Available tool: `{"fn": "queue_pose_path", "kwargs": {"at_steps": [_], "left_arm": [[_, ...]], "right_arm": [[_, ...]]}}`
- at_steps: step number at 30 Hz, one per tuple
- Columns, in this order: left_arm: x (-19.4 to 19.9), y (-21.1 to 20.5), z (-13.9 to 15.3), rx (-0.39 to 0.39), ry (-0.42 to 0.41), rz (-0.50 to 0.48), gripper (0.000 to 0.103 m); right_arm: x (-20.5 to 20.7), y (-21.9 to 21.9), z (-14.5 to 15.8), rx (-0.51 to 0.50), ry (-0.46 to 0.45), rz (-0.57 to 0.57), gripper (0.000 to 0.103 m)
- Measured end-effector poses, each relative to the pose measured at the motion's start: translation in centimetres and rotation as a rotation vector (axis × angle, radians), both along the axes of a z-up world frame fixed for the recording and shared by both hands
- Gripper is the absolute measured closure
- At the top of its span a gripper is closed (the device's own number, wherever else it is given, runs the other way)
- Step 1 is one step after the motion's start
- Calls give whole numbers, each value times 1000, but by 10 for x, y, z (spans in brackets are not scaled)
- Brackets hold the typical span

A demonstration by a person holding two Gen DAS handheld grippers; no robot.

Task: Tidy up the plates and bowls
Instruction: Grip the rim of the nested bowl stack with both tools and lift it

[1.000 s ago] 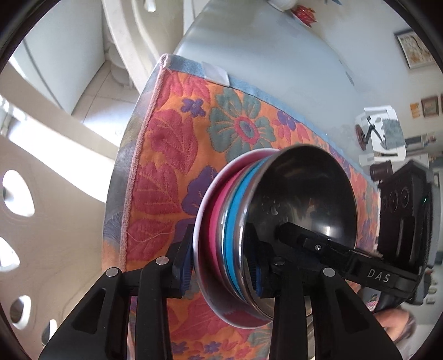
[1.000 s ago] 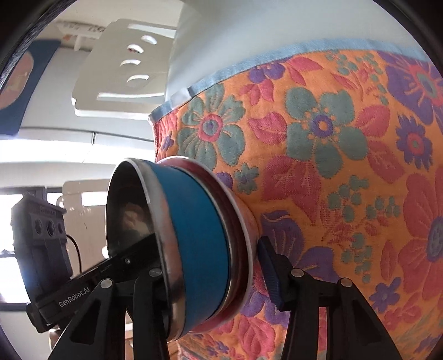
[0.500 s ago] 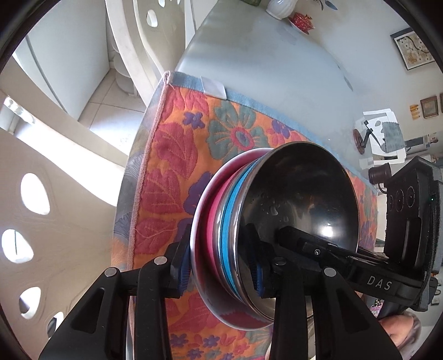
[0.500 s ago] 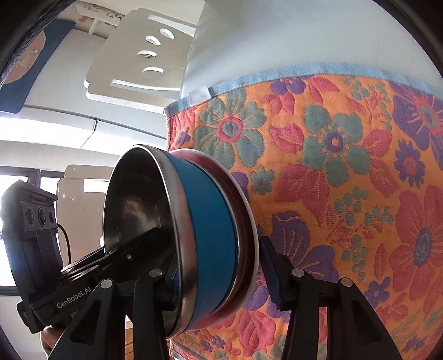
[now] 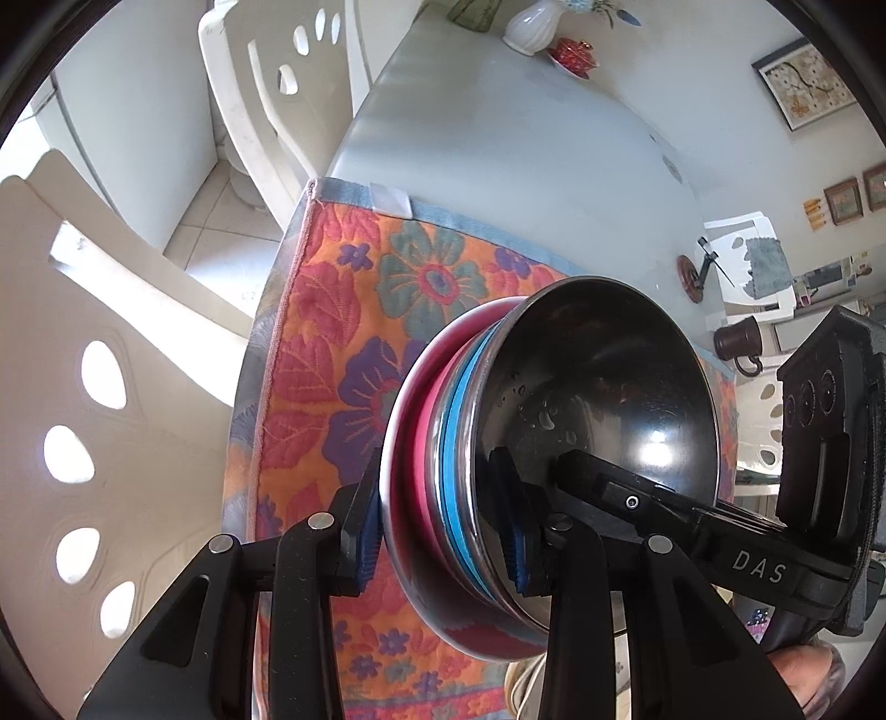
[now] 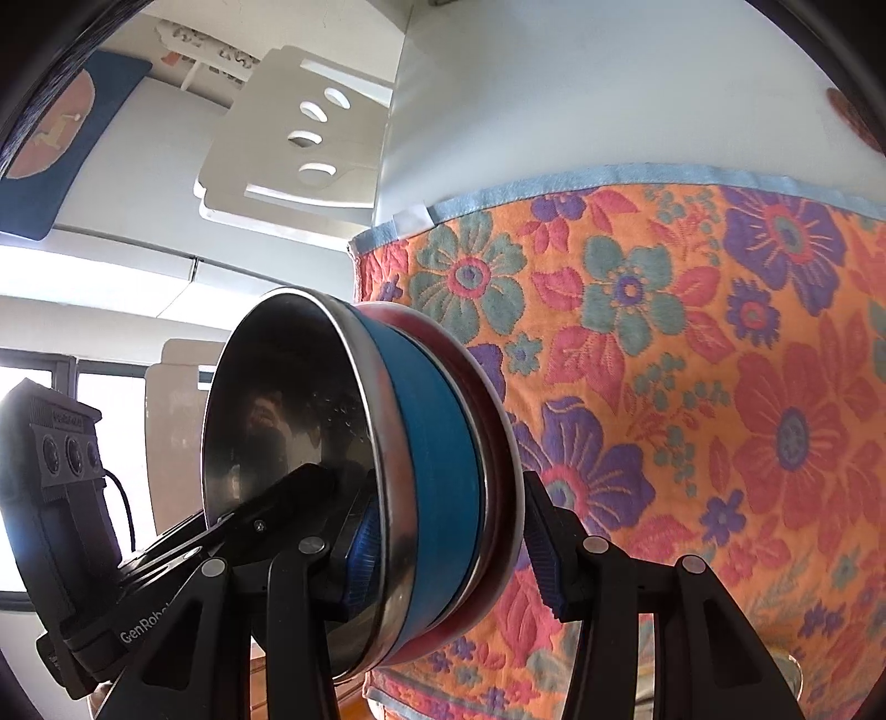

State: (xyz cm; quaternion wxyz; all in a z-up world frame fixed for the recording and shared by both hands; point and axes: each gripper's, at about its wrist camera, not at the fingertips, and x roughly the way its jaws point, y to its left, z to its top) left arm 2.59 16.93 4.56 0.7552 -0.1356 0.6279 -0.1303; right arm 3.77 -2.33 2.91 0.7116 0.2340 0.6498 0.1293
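Observation:
Three nested bowls hang tilted above the floral mat (image 5: 343,310): a steel bowl (image 5: 598,399) inside a blue one (image 5: 459,459), inside a pink one (image 5: 412,443). My left gripper (image 5: 437,531) is shut on the stack's wall, one pad inside the steel bowl and one under the pink bowl. My right gripper (image 6: 451,554) clamps the opposite side of the same stack (image 6: 437,459) in the same way. Each view shows the other gripper's finger reaching into the steel bowl. Water drops sit on the steel inside.
The mat lies on a grey table (image 5: 498,144) with a white vase (image 5: 531,25) and red cup (image 5: 576,52) at its far end. A brown mug (image 5: 739,343) stands past the mat. White chairs (image 5: 260,83) (image 5: 83,387) flank the table's left edge.
Both grippers have risen with the bowl stack between them, so the mat looks smaller and more of the table and chairs shows. The grips look unchanged.

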Motion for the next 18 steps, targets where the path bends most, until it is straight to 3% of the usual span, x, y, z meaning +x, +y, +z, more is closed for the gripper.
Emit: {"fn": "queue_pose_path", "kwargs": {"at_steps": [10, 18], "left_arm": [[-26, -11, 22, -25, -27, -17, 71], [-58, -26, 34, -15, -42, 22, 71]], "right_arm": [[-29, -13, 33, -31, -35, -39, 57], [-51, -23, 47, -42, -49, -7, 57]]}}
